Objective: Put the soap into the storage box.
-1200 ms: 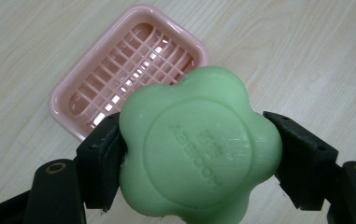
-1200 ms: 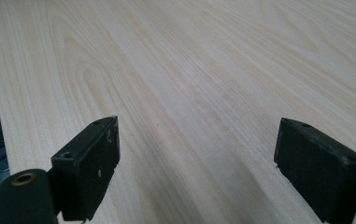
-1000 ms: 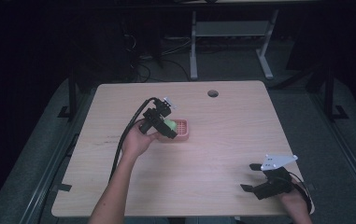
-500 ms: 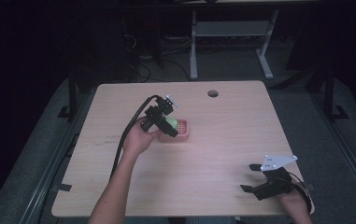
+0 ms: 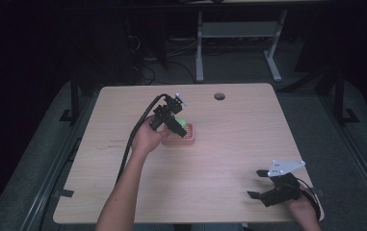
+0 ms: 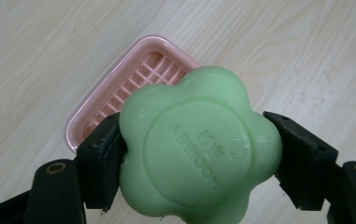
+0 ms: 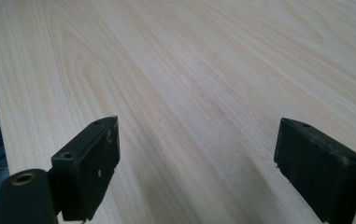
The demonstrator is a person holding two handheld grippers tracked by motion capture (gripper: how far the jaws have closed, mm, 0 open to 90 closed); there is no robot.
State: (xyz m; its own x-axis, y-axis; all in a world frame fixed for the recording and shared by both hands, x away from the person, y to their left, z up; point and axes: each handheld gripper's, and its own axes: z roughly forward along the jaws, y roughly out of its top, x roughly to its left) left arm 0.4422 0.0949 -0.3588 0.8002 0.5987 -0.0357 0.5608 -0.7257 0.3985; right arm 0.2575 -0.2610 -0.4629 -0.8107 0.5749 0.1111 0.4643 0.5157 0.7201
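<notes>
Two grippers work over one pale wooden table [image 5: 229,159], and the order below runs from largest thing to smallest. Left gripper [image 6: 196,158]: its jaws are clamped on a green soap bar [image 6: 199,149], one jaw pressing each flank, the bar's broad face turned toward the camera. Right gripper [image 7: 199,172]: its jaws stand wide apart with bare wood between them, resting near the table's near right corner, well apart from the work.

Pink soap dish [image 6: 133,84] — a shallow rounded rectangle with a raised grid floor — lies just beyond and below the left jaws, partly hidden behind the bar; in the high view the dish [image 5: 189,139] sits directly under the gripper's tips.

Step in hand, as judged: setting the bar down into the dish. To do it well, centre the bar over the grid between the dish walls, tip its flat face toward the floor, lower until it rests, and only then part the jaws, so that it does not drop onto or catch the rim.

The soap bar is flower-shaped with rounded lobes, matte pale green, and carries embossed lettering on a raised central disc — too soft to read with certainty. A small nick marks its lower edge.
</notes>
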